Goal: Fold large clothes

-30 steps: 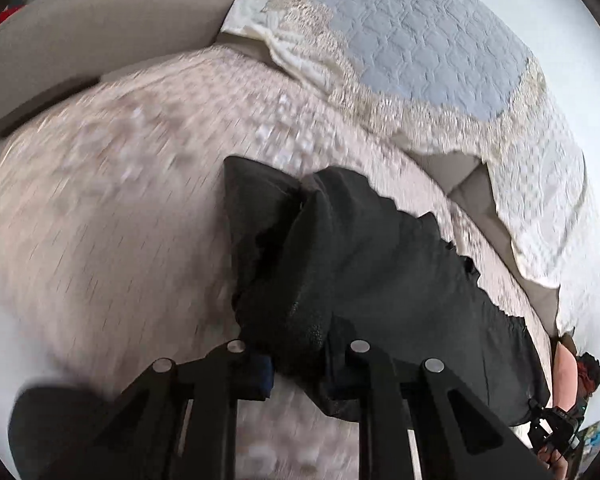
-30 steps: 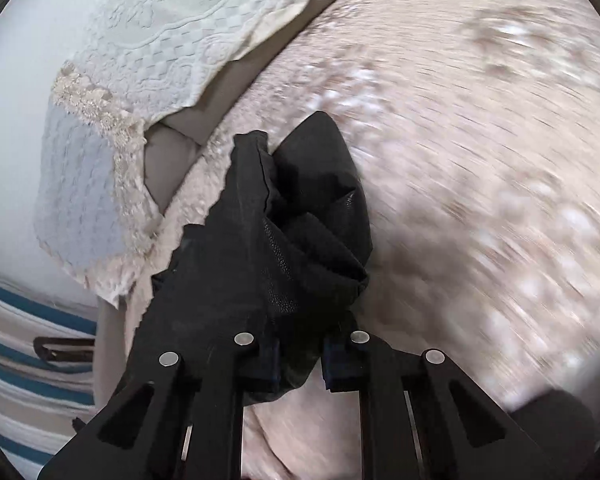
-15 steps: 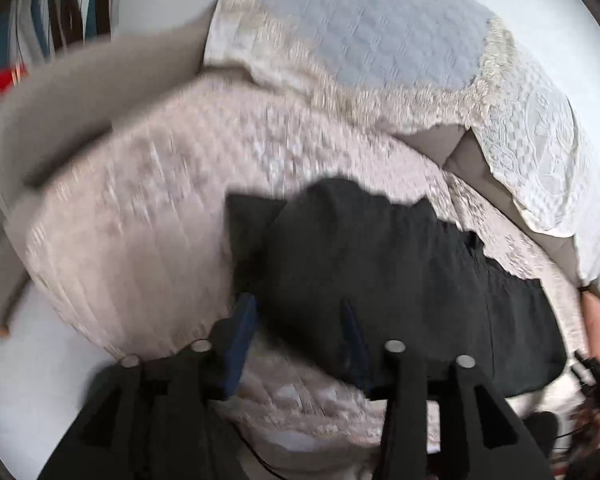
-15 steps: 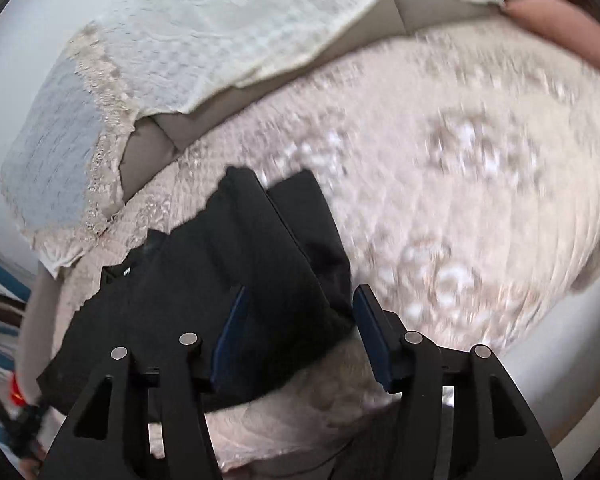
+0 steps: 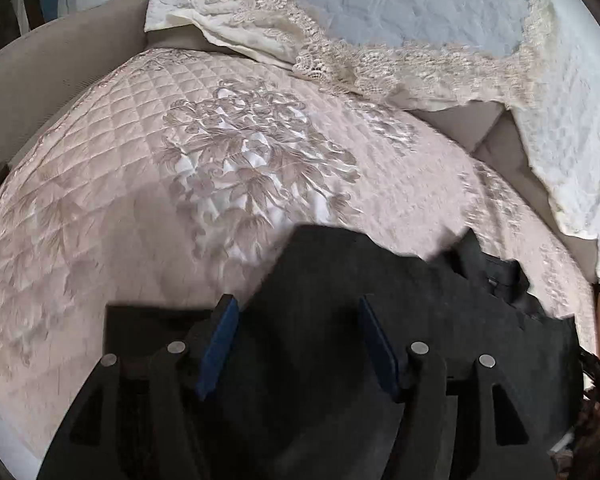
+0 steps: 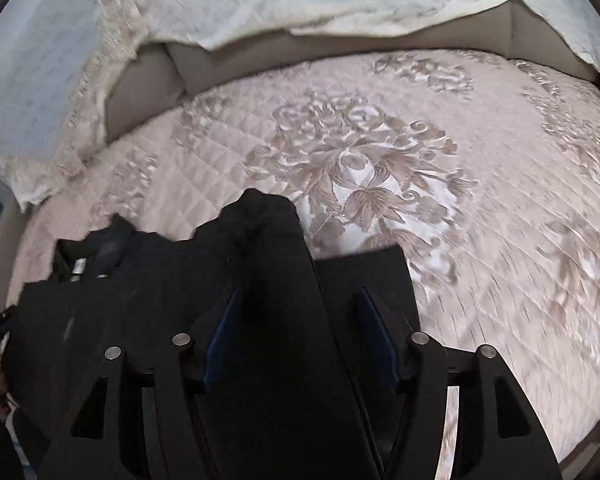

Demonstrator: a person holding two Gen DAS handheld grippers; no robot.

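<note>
The black garment [image 5: 380, 320] lies flat on the quilted pink bedspread [image 5: 140, 184], near its front edge. In the right wrist view a narrow folded panel runs up its middle, with an uneven bunch at the far left.

The left gripper [image 5: 298, 340] stands wide open; its jaws have just been opening, with cloth lying under the gap and no pad pressing on it. The right gripper [image 6: 298, 336] is likewise wide open, its jaws only slightly wider over the last moment, the folded panel between its blue pads [image 6: 220, 336] but not clamped. A lace-edged cover [image 5: 420, 60] hangs on the backrest beyond, well apart.

Risks, as judged: the released fold may spring loose, since nothing holds it. The bunched far edge would skew a further fold. A re-grip could also catch the bedspread beneath.
</note>
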